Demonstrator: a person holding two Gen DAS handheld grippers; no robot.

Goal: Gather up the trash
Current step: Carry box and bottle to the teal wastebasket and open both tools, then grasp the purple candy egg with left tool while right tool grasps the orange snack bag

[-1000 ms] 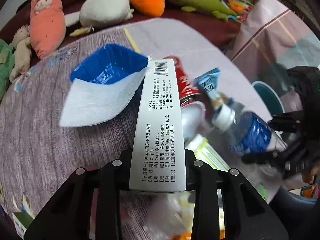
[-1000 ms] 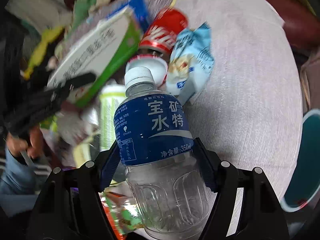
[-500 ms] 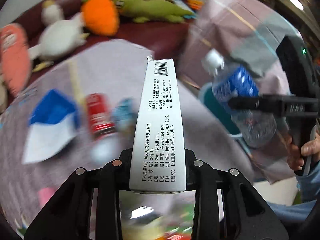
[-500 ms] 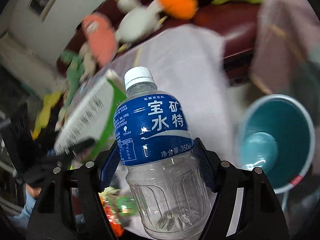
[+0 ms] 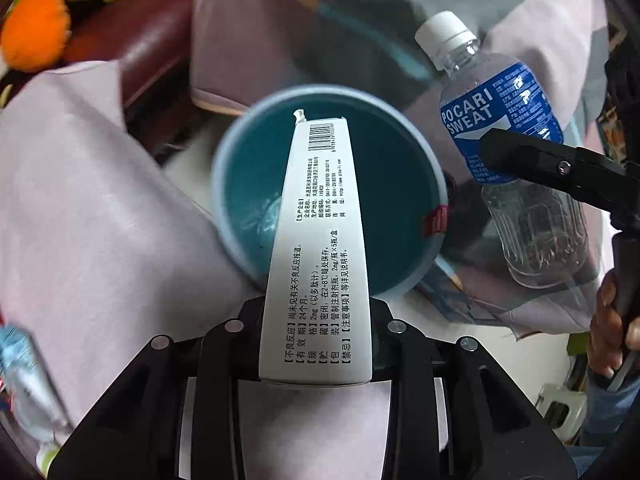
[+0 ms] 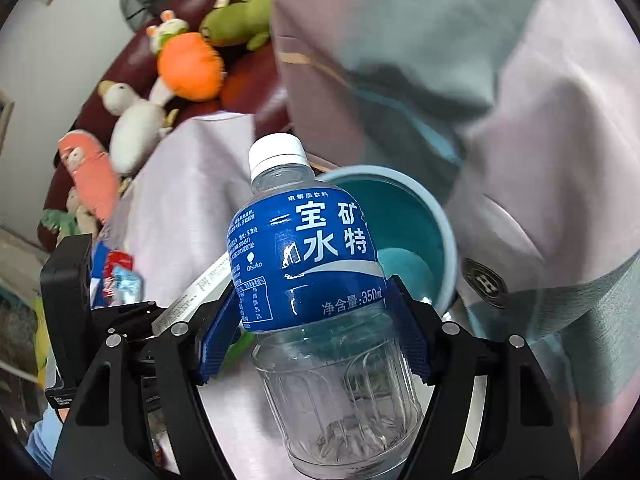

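My left gripper [image 5: 316, 320] is shut on a long white carton [image 5: 320, 248] printed with a barcode, whose far end hangs over the open mouth of a teal bin [image 5: 400, 216]. My right gripper [image 6: 316, 320] is shut on an empty clear bottle [image 6: 316, 280] with a blue label and a white cap. In the left wrist view that bottle [image 5: 504, 128] hangs to the right of the bin, with one black finger across its label. In the right wrist view the bin [image 6: 420, 232] sits just behind and right of the bottle, and the carton [image 6: 192, 300] shows at the left.
A table under a pale lilac cloth [image 5: 88, 216] lies left of the bin, with a red can and blue wrappers [image 6: 120, 276] on it. Plush toys [image 6: 188, 64] line a dark red sofa behind. Pink and grey-green fabric [image 6: 480, 80] hangs beside the bin. A hand [image 5: 612, 328] grips the right handle.
Both grippers have swung away from the littered table to the teal bin, carrying the carton and the bottle. The carton's end now hangs over the bin's mouth. Neither grip has altered.
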